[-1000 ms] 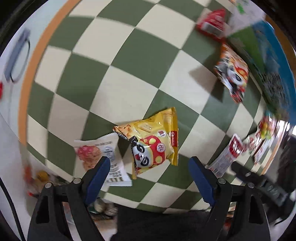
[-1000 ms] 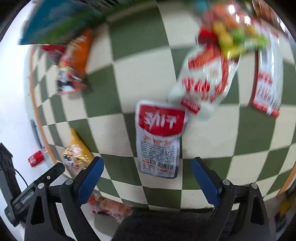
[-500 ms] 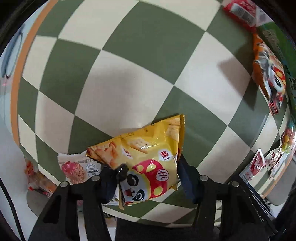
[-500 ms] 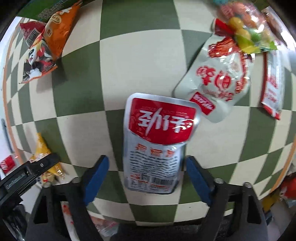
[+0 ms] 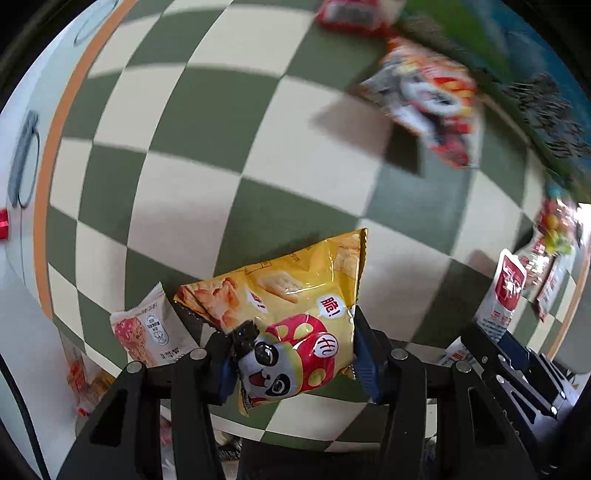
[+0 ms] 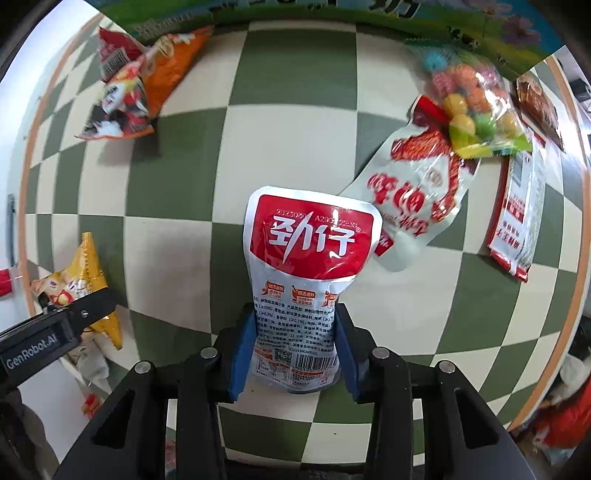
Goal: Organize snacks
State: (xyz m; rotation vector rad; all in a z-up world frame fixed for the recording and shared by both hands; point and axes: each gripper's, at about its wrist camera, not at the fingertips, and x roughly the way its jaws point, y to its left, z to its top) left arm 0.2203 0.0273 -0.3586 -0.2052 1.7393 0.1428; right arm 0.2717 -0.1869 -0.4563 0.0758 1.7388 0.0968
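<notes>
In hand: your left gripper (image 5: 295, 360) pinches the yellow panda snack bag (image 5: 291, 317); your right gripper (image 6: 293, 354) pinches the red-and-white pouch (image 6: 308, 280). Outstanding: loose packets scattered across the checkered bench (image 6: 177, 206).

A home-like table setup: a green-and-cream checked cloth (image 6: 295, 110) strewn with snack packets (image 6: 417, 192), a colourful box (image 6: 332, 11) at top.
</notes>
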